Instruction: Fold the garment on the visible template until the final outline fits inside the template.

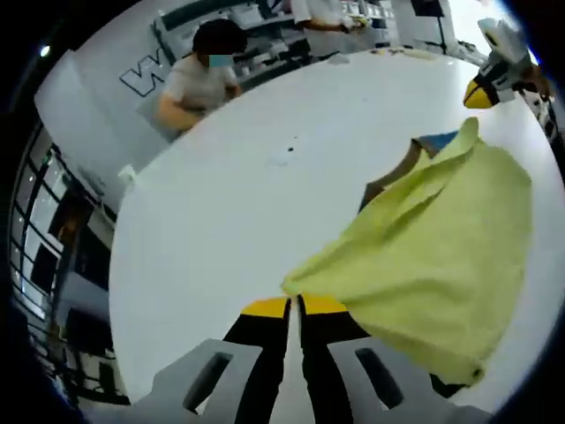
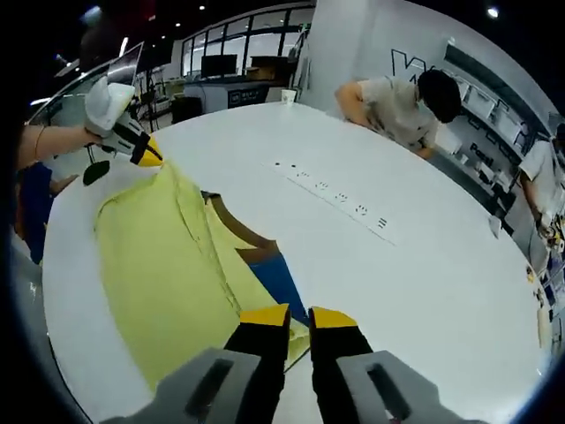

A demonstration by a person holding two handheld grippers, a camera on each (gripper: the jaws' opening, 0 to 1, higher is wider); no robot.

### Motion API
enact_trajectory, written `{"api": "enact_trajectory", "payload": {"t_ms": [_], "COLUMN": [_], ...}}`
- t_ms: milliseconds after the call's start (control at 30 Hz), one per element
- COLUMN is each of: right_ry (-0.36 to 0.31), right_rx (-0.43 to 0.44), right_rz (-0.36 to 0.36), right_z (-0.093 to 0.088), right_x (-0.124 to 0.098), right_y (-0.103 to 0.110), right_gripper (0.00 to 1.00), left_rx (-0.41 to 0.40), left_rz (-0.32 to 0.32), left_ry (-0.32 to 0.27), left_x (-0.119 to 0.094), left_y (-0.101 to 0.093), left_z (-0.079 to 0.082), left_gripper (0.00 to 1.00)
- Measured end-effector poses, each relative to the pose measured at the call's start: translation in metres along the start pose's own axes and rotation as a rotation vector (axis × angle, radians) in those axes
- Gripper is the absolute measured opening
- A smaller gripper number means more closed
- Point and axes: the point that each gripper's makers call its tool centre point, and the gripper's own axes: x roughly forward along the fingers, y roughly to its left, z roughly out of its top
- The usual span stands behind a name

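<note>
A yellow-green garment (image 1: 441, 247) lies spread on the white table, partly lifted at two corners. My left gripper (image 1: 296, 306) is shut on its near corner, jaws almost touching. My right gripper (image 1: 484, 88) shows at the upper right, pinching the garment's far peak. In the right gripper view the garment (image 2: 168, 265) stretches to the left, and my right gripper (image 2: 298, 316) is shut on its near edge. My left gripper (image 2: 141, 152) holds the far corner there. The template (image 2: 274, 274), blue with a brown band, peeks out from under the cloth (image 1: 424, 150).
The round white table (image 1: 229, 212) has wide bare room beside the garment. A row of small dark marks (image 2: 331, 193) runs across it. A person (image 2: 402, 106) leans on the far edge. Desks and shelves stand behind.
</note>
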Motion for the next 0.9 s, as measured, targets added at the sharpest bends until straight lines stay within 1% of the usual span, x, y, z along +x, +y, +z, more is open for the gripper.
{"api": "enact_trajectory", "payload": {"t_ms": [33, 67, 133, 200, 233, 300, 333, 367, 400, 433, 500, 533, 567, 600, 633, 667, 700, 767, 833, 900], "right_ry": [0.0, -0.006, -0.031, -0.027, -0.019, 0.006, 0.006, 0.024, 0.04, 0.013, 0.003, -0.015, -0.02, -0.038, -0.038, -0.034, -0.025, -0.003, -0.002, -0.001], "right_rx": [-0.003, 0.008, 0.009, -0.009, -0.027, -0.054, -0.07, -0.069, -0.052, -0.007, 0.014, 0.024, 0.025, 0.03, 0.029, 0.03, 0.021, 0.01, 0.01, 0.013], "right_rz": [-0.022, -0.024, -0.019, 0.0, 0.026, 0.045, 0.064, 0.06, 0.045, 0.071, 0.077, 0.112, 0.12, 0.151, 0.166, 0.167, 0.177, 0.192, 0.208, 0.217], "right_z": [-0.001, -0.001, 0.0, -0.002, -0.009, -0.015, -0.02, -0.027, -0.03, -0.032, -0.033, -0.041, -0.042, -0.048, -0.056, -0.06, -0.069, -0.083, -0.094, -0.098], "right_x": [0.003, 0.002, 0.001, 0.001, 0.001, 0.002, 0.003, 0.009, 0.006, 0.006, 0.0, -0.015, -0.019, -0.028, -0.031, -0.033, -0.038, -0.044, -0.048, -0.048], "right_y": [-0.003, -0.002, 0.0, 0.004, 0.009, 0.011, 0.016, 0.014, 0.014, 0.021, 0.026, 0.039, 0.043, 0.053, 0.055, 0.056, 0.062, 0.071, 0.081, 0.084], "right_gripper": [0.17, 0.2, 0.2, 0.22, 0.24, 0.26, 0.26, 0.28, 0.31, 0.33, 0.36, 0.36, 0.36, 0.36, 0.35, 0.34, 0.32, 0.31, 0.27, 0.24], "left_rx": [0.004, 0.015, 0.02, 0.029, 0.002, -0.012, -0.033, -0.028, -0.014, -0.01, -0.031, -0.058, -0.062, -0.075, -0.087, -0.08, -0.086, -0.066, -0.077, -0.085], "left_rz": [0.008, 0.006, 0.007, 0.022, 0.034, 0.054, 0.059, 0.04, 0.021, 0.0, -0.012, -0.057, -0.063, -0.063, -0.063, -0.085, -0.099, -0.093, -0.087, -0.099], "left_ry": [0.0, -0.017, -0.025, -0.035, -0.04, -0.055, -0.078, -0.088, -0.103, -0.123, -0.134, -0.158, -0.19, -0.21, -0.23, -0.232, -0.211, -0.224, -0.227, -0.223], "left_x": [0.002, 0.0, 0.001, 0.003, 0.0, -0.004, -0.012, -0.017, -0.018, -0.028, -0.033, -0.041, -0.049, -0.055, -0.061, -0.064, -0.068, -0.076, -0.077, -0.079], "left_y": [0.002, -0.004, -0.008, -0.005, 0.002, 0.009, 0.007, -0.001, -0.008, -0.025, -0.032, -0.047, -0.052, -0.056, -0.059, -0.066, -0.073, -0.084, -0.086, -0.09], "left_z": [-0.001, -0.001, -0.004, -0.005, -0.007, -0.006, -0.003, -0.005, -0.005, -0.01, -0.012, -0.013, -0.013, -0.016, -0.019, -0.024, -0.033, -0.04, -0.047, -0.049], "left_gripper": [0.22, 0.25, 0.28, 0.32, 0.34, 0.35, 0.36, 0.38, 0.4, 0.42, 0.45, 0.48, 0.5, 0.52, 0.52, 0.53, 0.52, 0.49, 0.45, 0.45]}}
